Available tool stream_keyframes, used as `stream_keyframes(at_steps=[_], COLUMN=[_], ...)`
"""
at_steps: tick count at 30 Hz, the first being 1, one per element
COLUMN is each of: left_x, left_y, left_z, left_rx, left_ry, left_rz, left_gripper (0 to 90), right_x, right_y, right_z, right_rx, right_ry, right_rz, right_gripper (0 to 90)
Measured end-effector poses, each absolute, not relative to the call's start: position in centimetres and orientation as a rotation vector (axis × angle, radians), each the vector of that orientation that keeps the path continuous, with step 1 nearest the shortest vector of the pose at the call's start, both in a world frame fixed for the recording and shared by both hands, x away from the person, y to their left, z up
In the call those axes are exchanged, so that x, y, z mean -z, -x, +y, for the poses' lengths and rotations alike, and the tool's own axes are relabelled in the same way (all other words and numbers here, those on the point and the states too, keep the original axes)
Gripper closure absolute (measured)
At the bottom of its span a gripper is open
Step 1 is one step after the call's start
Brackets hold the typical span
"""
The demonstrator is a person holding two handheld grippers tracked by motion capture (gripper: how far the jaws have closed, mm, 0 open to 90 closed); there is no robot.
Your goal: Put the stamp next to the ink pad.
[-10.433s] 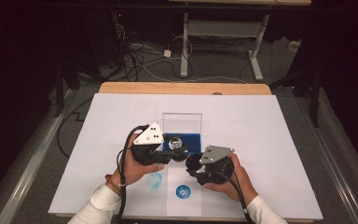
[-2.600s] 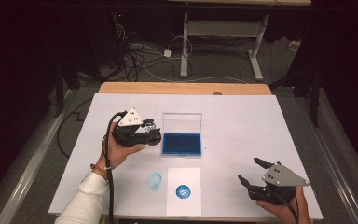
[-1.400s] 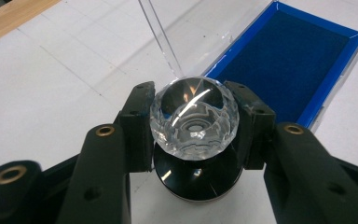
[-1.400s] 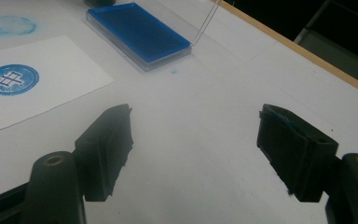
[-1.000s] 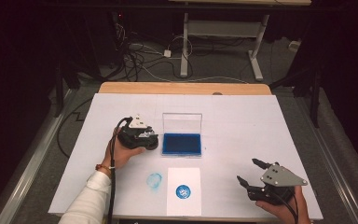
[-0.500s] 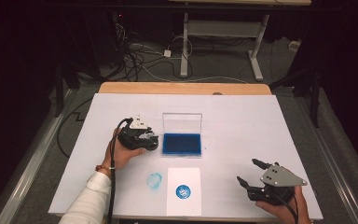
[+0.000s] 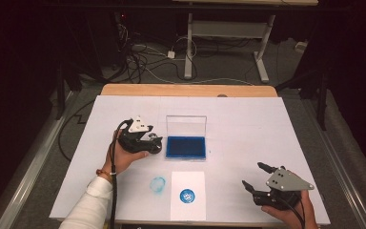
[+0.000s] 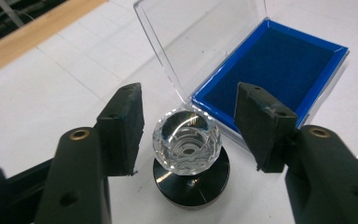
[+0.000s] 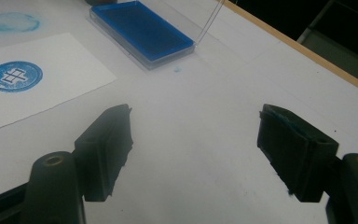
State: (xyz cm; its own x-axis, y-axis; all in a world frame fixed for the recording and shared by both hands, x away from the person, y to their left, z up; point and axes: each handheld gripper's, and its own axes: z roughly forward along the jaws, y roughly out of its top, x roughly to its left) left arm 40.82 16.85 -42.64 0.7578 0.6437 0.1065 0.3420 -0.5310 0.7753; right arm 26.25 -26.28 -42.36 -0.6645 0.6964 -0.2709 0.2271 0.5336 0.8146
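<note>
**Stamp set down beside the ink pad**

Just left of the open ink pad [image 8: 270,65], the crystal-handled stamp [image 8: 186,140] now stands upright on the table on its dark round base. My left gripper [image 8: 189,123] has just been opening: its jaws now stand clear on either side of the faceted knob, with a visible gap at each pad, so I am no longer holding it. In the high view half a second ago the gripper sat in the same spot, so the release happens in place, without lifting away.

I read that as the stamping being over. The sheet of paper [image 7: 188,195] already carries a round blue imprint [image 7: 187,195], and a fainter blue smudge [image 7: 157,185] marks the table just beside it.

My right gripper [image 7: 253,175] rests well apart near the table's near right corner, jaws spread and empty. What remains, I judge, is backing the left gripper off without knocking the stamp.
</note>
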Motion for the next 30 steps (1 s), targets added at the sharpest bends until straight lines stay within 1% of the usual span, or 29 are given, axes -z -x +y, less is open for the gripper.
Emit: stream_keyframes(at_steps=[4, 6, 11, 14, 17, 19, 30], left_x=[42.2, 42.0, 41.7, 41.8, 41.7, 41.6, 41.0], left_y=[-40.4, -40.1, -39.9, -39.8, -39.7, -39.6, -38.8], left_z=[16.9, 16.8, 16.6, 16.6, 16.6, 16.6, 16.2], left_rx=[-0.508, -0.526, -0.567, -0.556, -0.565, -0.563, -0.58], left_ry=[-2.15, -2.142, -2.106, -2.085, -2.082, -2.076, -2.079], left_rz=[0.702, 0.698, 0.723, 0.728, 0.725, 0.719, 0.697], left_gripper=[38.0, 35.5, 21.6, 16.8, 16.5, 14.1, 14.1], right_x=[42.4, 42.4, 42.3, 42.3, 42.3, 42.3, 42.3], right_y=[-26.3, -26.3, -26.2, -26.2, -26.2, -26.2, -26.2], right_z=[-26.3, -26.2, -26.2, -26.2, -26.2, -26.2, -26.1], right_rx=[-1.044, -1.042, -1.045, -1.049, -1.047, -1.048, -1.049], right_ry=[-0.744, -0.743, -0.744, -0.744, -0.743, -0.743, -0.741], right_rz=[2.187, 2.189, 2.186, 2.181, 2.183, 2.185, 2.184], right_gripper=[26.4, 26.5, 26.4, 26.3, 26.2, 26.1, 26.2])
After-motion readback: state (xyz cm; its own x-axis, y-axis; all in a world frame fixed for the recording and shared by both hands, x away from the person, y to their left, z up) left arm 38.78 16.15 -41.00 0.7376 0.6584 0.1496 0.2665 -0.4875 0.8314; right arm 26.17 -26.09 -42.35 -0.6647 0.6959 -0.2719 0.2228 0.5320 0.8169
